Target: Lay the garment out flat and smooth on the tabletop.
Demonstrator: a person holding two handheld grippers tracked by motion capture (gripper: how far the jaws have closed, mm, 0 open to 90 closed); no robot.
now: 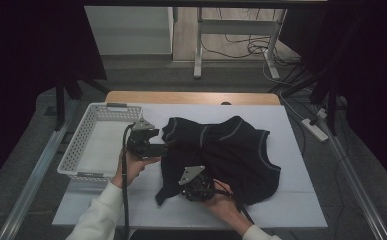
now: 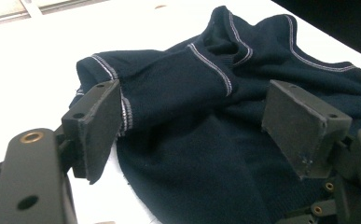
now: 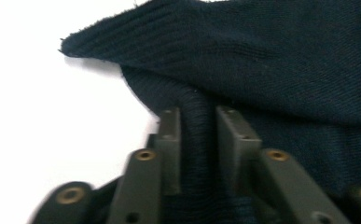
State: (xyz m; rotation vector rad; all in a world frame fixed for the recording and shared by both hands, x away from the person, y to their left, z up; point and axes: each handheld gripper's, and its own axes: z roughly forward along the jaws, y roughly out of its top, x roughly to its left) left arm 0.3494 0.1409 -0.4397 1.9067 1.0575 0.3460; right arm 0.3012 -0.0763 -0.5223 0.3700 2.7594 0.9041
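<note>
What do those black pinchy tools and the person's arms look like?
Each gripper, left gripper and right gripper, is black with flat rectangular jaws, brass-coloured rivets, a grey three-cornered plate on top and a trailing black cable. The person wears white sleeves.

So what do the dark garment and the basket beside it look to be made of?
The garment looks like a soft knit, matte navy, with ribbed edges and pale contrast stitching; it could be cotton or wool. The basket looks like moulded white plastic, judging by its perforated lattice walls and slight sheen.
</note>
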